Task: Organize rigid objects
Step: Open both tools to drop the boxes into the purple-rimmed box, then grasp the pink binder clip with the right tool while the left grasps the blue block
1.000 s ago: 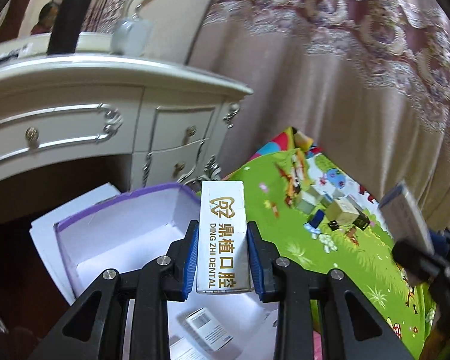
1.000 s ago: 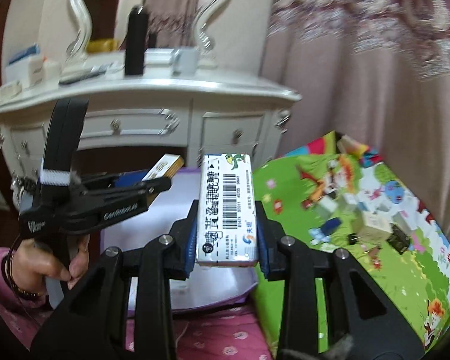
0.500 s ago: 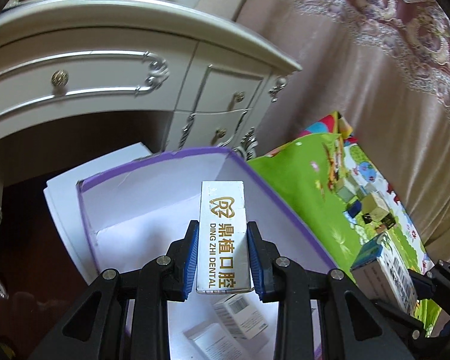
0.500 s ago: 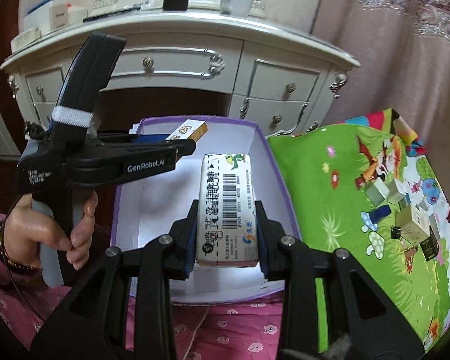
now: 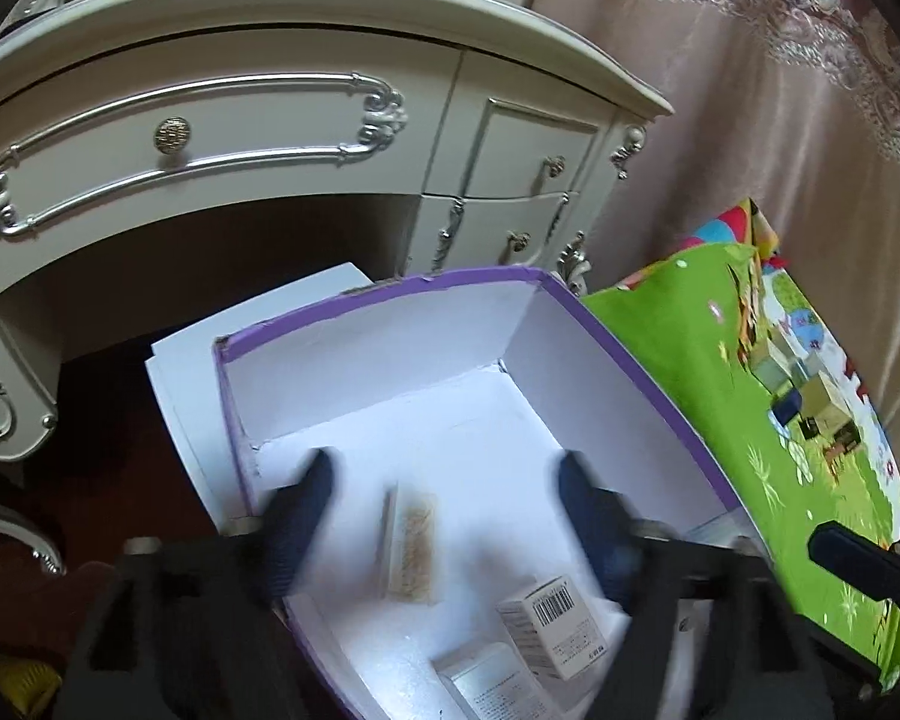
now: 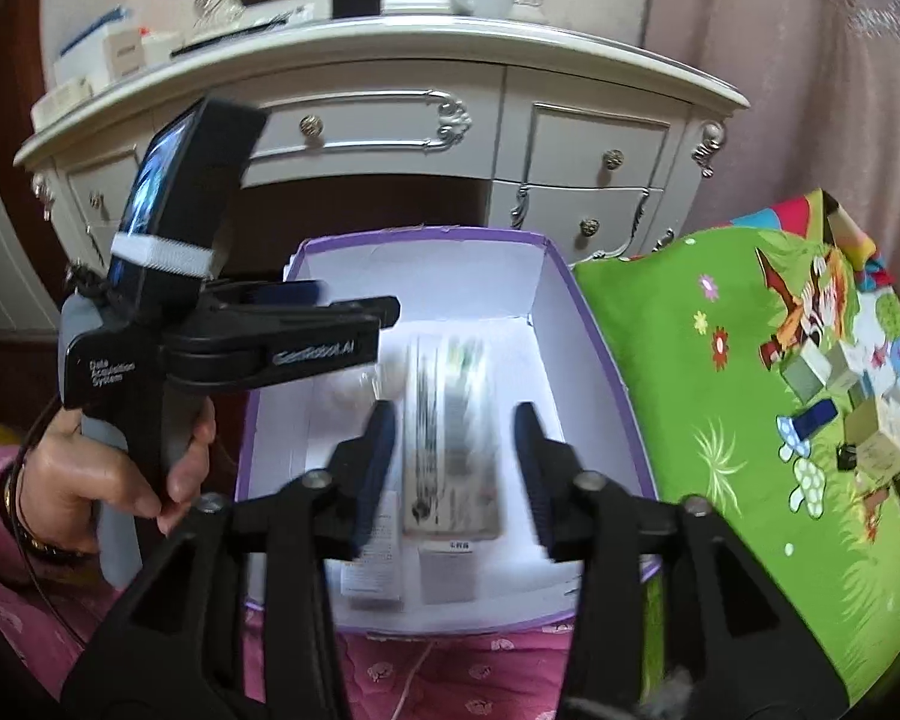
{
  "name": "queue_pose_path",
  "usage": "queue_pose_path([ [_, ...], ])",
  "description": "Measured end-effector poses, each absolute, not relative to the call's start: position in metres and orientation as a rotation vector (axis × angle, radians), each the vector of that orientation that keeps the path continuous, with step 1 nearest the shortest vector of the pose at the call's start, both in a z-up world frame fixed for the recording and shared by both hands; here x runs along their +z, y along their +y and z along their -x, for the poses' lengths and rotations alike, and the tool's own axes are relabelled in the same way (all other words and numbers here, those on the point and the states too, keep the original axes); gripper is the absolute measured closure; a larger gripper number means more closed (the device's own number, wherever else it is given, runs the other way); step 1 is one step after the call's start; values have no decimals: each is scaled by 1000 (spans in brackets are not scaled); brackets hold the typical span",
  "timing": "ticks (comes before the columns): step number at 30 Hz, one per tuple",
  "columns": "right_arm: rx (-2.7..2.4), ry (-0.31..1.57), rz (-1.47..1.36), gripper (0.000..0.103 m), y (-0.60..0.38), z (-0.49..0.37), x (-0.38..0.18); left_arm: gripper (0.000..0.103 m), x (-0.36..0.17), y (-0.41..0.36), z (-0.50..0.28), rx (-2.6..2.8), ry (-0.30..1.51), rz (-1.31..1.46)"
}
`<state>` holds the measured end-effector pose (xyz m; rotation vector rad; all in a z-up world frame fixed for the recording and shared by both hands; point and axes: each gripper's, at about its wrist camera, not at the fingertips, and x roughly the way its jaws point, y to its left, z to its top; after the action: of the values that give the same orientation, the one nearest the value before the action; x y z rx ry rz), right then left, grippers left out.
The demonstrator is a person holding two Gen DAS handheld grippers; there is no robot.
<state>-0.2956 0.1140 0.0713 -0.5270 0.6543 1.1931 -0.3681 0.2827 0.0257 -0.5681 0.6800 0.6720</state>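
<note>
A purple-edged white box (image 5: 390, 294) (image 6: 594, 324) stands open below both grippers. My left gripper (image 5: 447, 480) is opening wide over it; the white dental box (image 5: 411, 546), blurred, is free between the jaws and dropping into the box. My right gripper (image 6: 456, 450) is opening too; the barcode carton (image 6: 450, 438), blurred, sits between its pads without touching them, falling over the box floor. Two small white cartons (image 5: 549, 624) lie inside the box. In the right wrist view a hand (image 6: 90, 480) holds the left gripper (image 6: 354, 306) at the box's left rim.
A white dresser with drawers (image 5: 270, 120) (image 6: 450, 132) stands behind the box. A green play mat (image 5: 750, 420) (image 6: 720, 420) at the right carries several small boxes (image 6: 858, 408). Pink curtain (image 5: 780, 120) behind. Pink patterned fabric (image 6: 450, 672) lies in front of the box.
Both grippers sank over the purple box and opened. The dental box left the left jaws and the barcode carton left the right jaws; both now drop blurred into the box.
</note>
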Motion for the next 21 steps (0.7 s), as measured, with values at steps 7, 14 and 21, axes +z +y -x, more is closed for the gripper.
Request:
queue_pose_path([
  [7, 1086, 696, 430, 46, 81, 260, 67, 18, 28, 270, 353, 628, 713, 530],
  [14, 743, 781, 331, 39, 1, 187, 44, 18, 30, 223, 299, 430, 792, 460],
  [21, 484, 884, 136, 39, -83, 122, 26, 18, 26, 144, 183, 198, 884, 213],
])
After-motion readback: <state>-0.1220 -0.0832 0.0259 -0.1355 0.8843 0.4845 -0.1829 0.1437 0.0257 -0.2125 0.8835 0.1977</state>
